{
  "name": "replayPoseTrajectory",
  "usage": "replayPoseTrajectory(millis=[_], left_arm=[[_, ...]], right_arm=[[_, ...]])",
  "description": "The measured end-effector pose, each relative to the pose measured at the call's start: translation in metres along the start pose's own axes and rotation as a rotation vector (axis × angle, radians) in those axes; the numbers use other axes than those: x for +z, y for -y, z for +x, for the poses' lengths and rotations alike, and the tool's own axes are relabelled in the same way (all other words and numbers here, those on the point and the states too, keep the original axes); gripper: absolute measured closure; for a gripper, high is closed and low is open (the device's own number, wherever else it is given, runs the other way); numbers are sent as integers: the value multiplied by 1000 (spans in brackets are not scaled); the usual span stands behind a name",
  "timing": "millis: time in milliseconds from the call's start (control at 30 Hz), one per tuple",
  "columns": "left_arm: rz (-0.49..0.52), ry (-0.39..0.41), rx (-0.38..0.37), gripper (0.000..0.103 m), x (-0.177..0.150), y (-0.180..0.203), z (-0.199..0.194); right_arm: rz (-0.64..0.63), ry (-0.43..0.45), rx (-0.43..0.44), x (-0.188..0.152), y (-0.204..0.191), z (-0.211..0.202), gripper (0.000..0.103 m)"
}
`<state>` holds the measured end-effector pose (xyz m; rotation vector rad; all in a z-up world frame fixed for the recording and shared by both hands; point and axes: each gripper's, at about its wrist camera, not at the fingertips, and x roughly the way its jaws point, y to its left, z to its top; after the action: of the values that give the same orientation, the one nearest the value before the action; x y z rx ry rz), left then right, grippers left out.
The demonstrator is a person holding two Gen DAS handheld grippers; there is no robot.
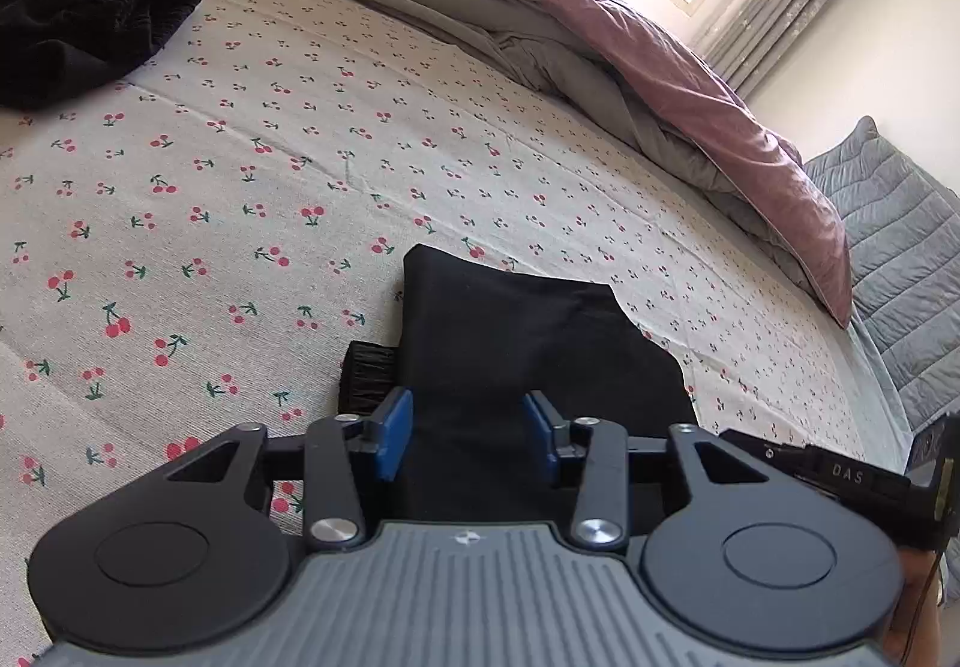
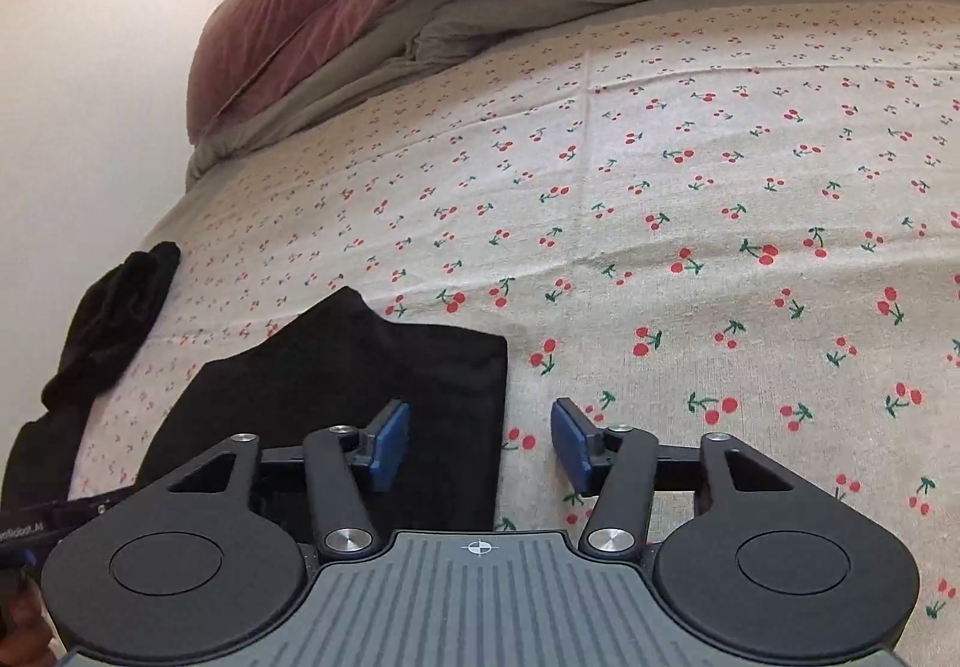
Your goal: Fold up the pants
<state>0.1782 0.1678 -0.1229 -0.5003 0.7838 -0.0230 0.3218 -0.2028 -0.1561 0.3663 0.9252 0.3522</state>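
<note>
The black pants [image 1: 528, 343] lie folded into a compact flat rectangle on the cherry-print sheet [image 1: 240, 199]. A ribbed black edge [image 1: 366, 373] sticks out at the fold's left side. My left gripper [image 1: 468, 415] hovers over the near part of the fold, open, its blue pads apart and pressing on nothing. In the right wrist view the same pants [image 2: 360, 367] sit low and left. My right gripper [image 2: 480, 421] is open above their right edge, one pad over the cloth and the other over the bare sheet [image 2: 660, 247].
A second black garment [image 1: 78, 19] lies crumpled at the far left, also visible as a dark heap [image 2: 114, 319]. A pink and grey duvet [image 1: 600, 7] is bunched along the bed's far side. A grey quilted cover [image 1: 888, 223] lies beyond the bed edge.
</note>
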Motion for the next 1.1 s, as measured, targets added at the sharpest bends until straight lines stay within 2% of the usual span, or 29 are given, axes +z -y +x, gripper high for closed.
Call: replayPoseTrajectory(millis=[33, 100, 200, 233, 267, 367, 467, 533, 600, 667, 833, 867, 933, 967, 1000, 1067, 1100], left_arm=[[5, -1, 52, 44, 1, 0, 0], [17, -26, 112, 43, 0, 1, 5], [11, -103, 61, 42, -3, 1, 14], [25, -117, 45, 35, -6, 3, 15], [51, -125, 45, 29, -8, 6, 18], [93, -144, 80, 27, -13, 12, 26], [112, -142, 79, 21, -16, 15, 29], [121, -132, 83, 21, -16, 17, 31], [104, -114, 81, 25, -15, 14, 31], [93, -99, 77, 28, -15, 12, 31], [30, -53, 49, 28, -13, 6, 29], [30, -34, 64, 42, -13, 7, 28], [36, -13, 91, 58, -13, 9, 26], [38, -2, 88, 69, -13, 9, 23], [33, 13, 78, 75, -13, 9, 19], [22, 37, 40, 97, -12, 12, 11], [10, 46, 15, 99, -11, 13, 10]], right_arm=[[-8, -6, 0, -4, 1, -6, 39], [-9, -17, 15, -12, 7, -15, 38], [1, -59, 77, -23, 15, -14, 38], [-3, -57, 96, -26, 16, -16, 38], [-2, -56, 122, -29, 16, -16, 37], [26, -57, 171, -32, 17, -13, 37], [50, -35, 203, -36, 19, -10, 39], [53, -10, 201, -39, 19, -7, 45], [54, 5, 203, -42, 18, -5, 60], [83, 5, 219, -45, 18, 0, 69], [91, 42, 227, -52, 15, 3, 71], [79, 48, 213, -52, 13, 3, 76], [37, 56, 179, -52, 5, 1, 82], [15, 61, 160, -51, 0, 0, 87], [-6, 70, 144, -51, -5, -3, 90], [-57, 104, 116, -49, -15, -11, 94], [-82, 124, 106, -47, -20, -16, 95]])
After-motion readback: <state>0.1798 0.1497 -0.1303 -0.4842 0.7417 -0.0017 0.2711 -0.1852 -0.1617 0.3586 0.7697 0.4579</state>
